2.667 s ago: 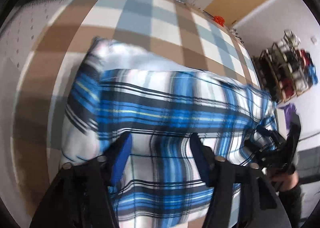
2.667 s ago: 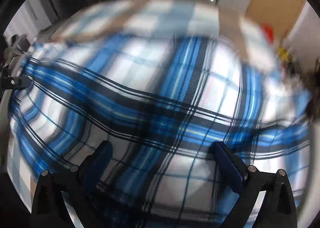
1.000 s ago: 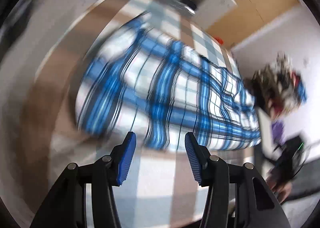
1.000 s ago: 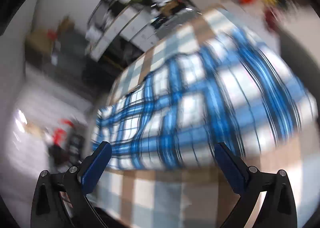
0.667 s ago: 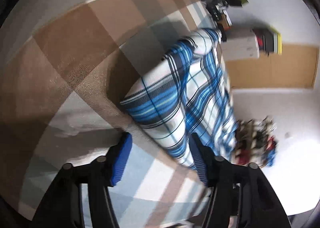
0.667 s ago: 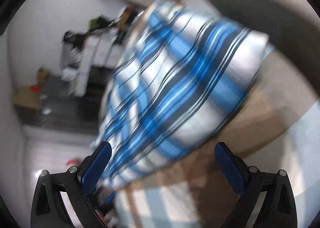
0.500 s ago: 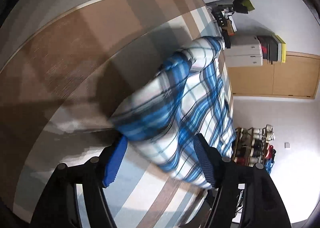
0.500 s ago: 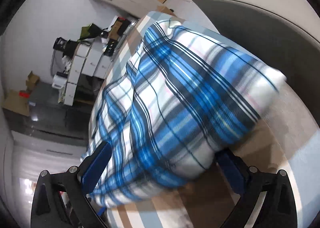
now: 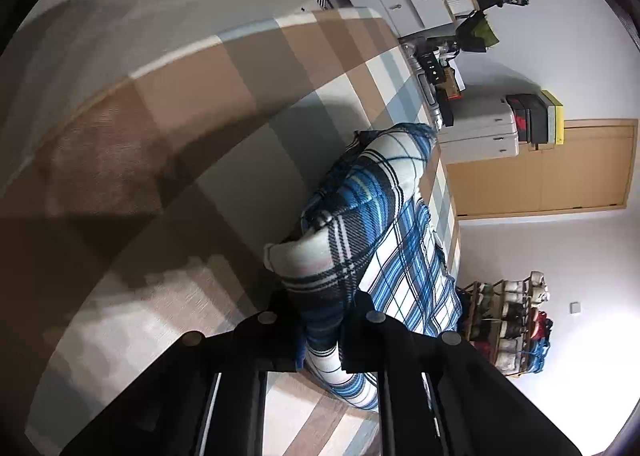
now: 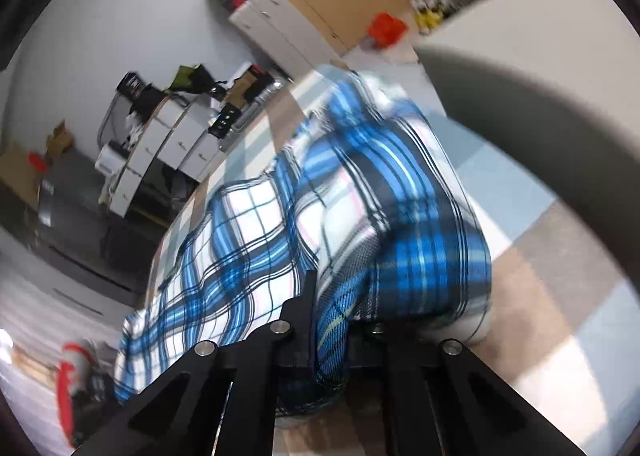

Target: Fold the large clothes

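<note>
Left wrist view: left hand-held gripper [image 9: 322, 330] clamped on one end of the blue plaid garment [image 9: 384, 223], jaws just closed with a bunched fold of cloth pinched between them. Garment lying on a surface covered in a brown, white and pale-blue checked cloth [image 9: 192, 103] (bed or desk, hard to say which). From the pinch, running straight ahead and away toward the white drawer units [image 9: 476, 131] and the wooden door [image 9: 560, 167], long axis roughly in line with the fingers. Near end lifted into a rounded roll, the rest lying flatter beyond. Shoe rack [image 9: 508, 320] far off to the right, well apart.

Right wrist view: right hand-held gripper [image 10: 330, 340] likewise shut on the garment [image 10: 280, 232], jaws just closed, a narrow ridge of plaid caught between them. Here the cloth fanning out ahead and to the left, its length trailing off toward the lower left, with a puffed bulge to the right of the pinch. Somewhat motion-blurred.

Judging from both: each end of the long, already-narrowed strip held by one hand, neither nearer than the other. Next fold likely to turn on carrying one end along that long axis over to the opposite one, keeping both corners level.
</note>
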`<state>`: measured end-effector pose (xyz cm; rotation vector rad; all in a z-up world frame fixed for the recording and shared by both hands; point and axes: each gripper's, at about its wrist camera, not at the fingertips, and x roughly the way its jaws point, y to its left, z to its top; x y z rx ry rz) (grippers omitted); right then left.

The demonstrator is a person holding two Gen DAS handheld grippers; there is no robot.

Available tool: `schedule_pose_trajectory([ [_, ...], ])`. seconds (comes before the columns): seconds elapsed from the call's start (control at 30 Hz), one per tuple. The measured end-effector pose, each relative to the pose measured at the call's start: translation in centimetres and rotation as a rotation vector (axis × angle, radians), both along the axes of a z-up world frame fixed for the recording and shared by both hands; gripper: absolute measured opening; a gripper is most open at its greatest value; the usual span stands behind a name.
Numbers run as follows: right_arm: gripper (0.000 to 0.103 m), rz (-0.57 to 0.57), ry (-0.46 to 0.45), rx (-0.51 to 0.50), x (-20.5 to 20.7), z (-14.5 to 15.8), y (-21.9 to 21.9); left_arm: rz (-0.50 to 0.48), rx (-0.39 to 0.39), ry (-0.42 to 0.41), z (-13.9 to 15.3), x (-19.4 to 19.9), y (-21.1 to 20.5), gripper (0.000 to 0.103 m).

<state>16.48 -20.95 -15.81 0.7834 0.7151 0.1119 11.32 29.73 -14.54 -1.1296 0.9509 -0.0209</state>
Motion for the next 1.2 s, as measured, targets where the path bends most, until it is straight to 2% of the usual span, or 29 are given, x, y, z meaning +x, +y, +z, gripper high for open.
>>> schedule_pose_trajectory([
  [0.07, 0.007, 0.010, 0.007, -0.018, -1.1, 0.4, 0.0, 0.002, 0.022, 0.009, 0.2, -1.5, 0.3, 0.007],
  [0.27, 0.007, -0.016, 0.059, 0.011, -5.9, -0.6, -1.6, 0.007, 0.059, 0.010, -0.4, -6.7, 0.8, 0.007],
  [0.37, 0.008, -0.014, 0.110, -0.008, -7.5, -1.0, -2.4, -0.033, 0.013, 0.051, -1.7, -8.5, 2.1, 0.007],
  [0.47, 0.012, 0.029, 0.177, 0.019, -8.8, -2.0, -3.1, -0.095, 0.057, 0.025, -0.1, -9.6, 2.6, 0.007],
  [0.53, 0.017, 0.019, 0.161, 0.028, -9.6, -1.7, -3.7, -0.120, 0.128, -0.030, 2.0, -10.2, 2.3, 0.008],
  [0.57, 0.032, 0.004, 0.141, 0.027, -10.0, -1.3, -4.0, -0.132, 0.163, -0.057, 3.2, -10.2, 2.1, 0.014],
  [0.6, 0.046, -0.015, 0.111, 0.030, -10.3, -0.8, -4.3, -0.142, 0.182, -0.069, 3.7, -10.0, 1.8, 0.026],
  [0.63, 0.082, -0.028, 0.081, 0.038, -10.5, -0.4, -4.5, -0.143, 0.205, -0.084, 4.2, -9.6, 1.7, 0.029],
  [0.67, 0.102, -0.050, 0.029, 0.042, -10.9, 0.3, -4.5, -0.137, 0.230, -0.091, 4.6, -9.2, 1.6, 0.030],
  [0.73, 0.103, -0.061, -0.034, 0.021, -11.2, 1.7, -4.0, -0.137, 0.236, -0.086, 5.3, -8.1, 1.6, 0.030],
  [0.8, 0.103, 0.005, -0.084, 0.000, -10.9, 3.0, -2.6, -0.162, 0.226, -0.115, 6.0, -7.6, 1.2, 0.030],
  [0.87, 0.103, 0.042, -0.123, -0.034, -10.3, 4.4, -0.8, -0.242, 0.267, -0.128, 6.8, -6.2, -0.5, 0.030],
  [0.93, 0.103, 0.078, -0.134, -0.056, -9.5, 5.2, 0.8, -0.378, 0.290, -0.123, 7.4, -4.1, -3.2, 0.040],
  [0.97, 0.103, 0.103, -0.134, -0.051, -8.7, 5.4, 1.7, -0.428, 0.299, -0.105, 7.2, -3.1, -4.4, 0.050],
  [1.03, 0.103, 0.145, -0.127, -0.025, -7.3, 5.3, 3.1, -0.540, 0.335, -0.063, 6.5, -0.5, -7.2, 0.050],
  [1.07, 0.103, 0.168, -0.120, -0.010, -6.4, 5.1, 4.0, -0.583, 0.397, -0.013, 5.7, 0.7, -8.4, 0.050],
  [1.13, 0.103, 0.198, -0.119, 0.007, -6.3, 4.2, 5.0, -0.623, 0.472, 0.051, 4.3, 2.5, -9.3, 0.050],
  [1.2, 0.103, 0.243, -0.113, 0.011, -5.8, 3.3, 6.4, -0.596, 0.546, 0.112, 3.1, 4.4, -9.1, 0.050],
])
